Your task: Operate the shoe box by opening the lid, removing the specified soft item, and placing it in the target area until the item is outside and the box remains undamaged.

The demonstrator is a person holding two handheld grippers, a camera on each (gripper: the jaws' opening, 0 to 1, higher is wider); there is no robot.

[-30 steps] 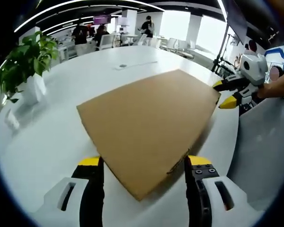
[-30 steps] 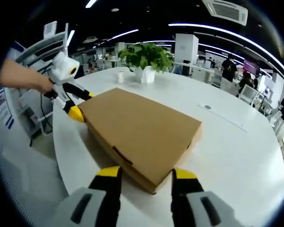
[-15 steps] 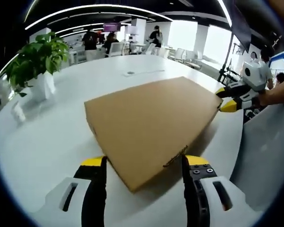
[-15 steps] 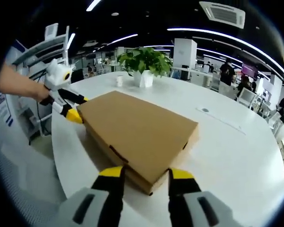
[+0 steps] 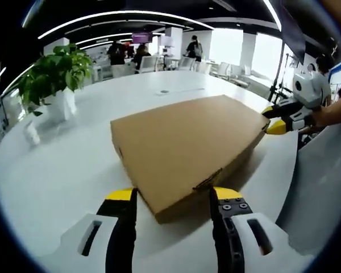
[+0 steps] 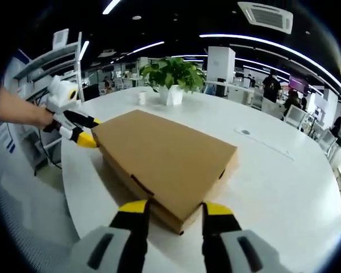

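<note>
Still closed, the shoe box (image 5: 184, 151) lies flat on the white table (image 5: 62, 165). Pinching its corners unevenly could crease the cardboard or skew the lid. The left gripper (image 5: 171, 199) straddles the corner at 6 o'clock, jaws apart; the right gripper (image 6: 173, 209) brackets the opposite corner likewise, unclamped.

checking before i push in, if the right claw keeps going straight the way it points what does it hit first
Most likely the near corner of the closed shoe box: it sits right between the open jaws of the right claw, seemingly already within them.
</note>
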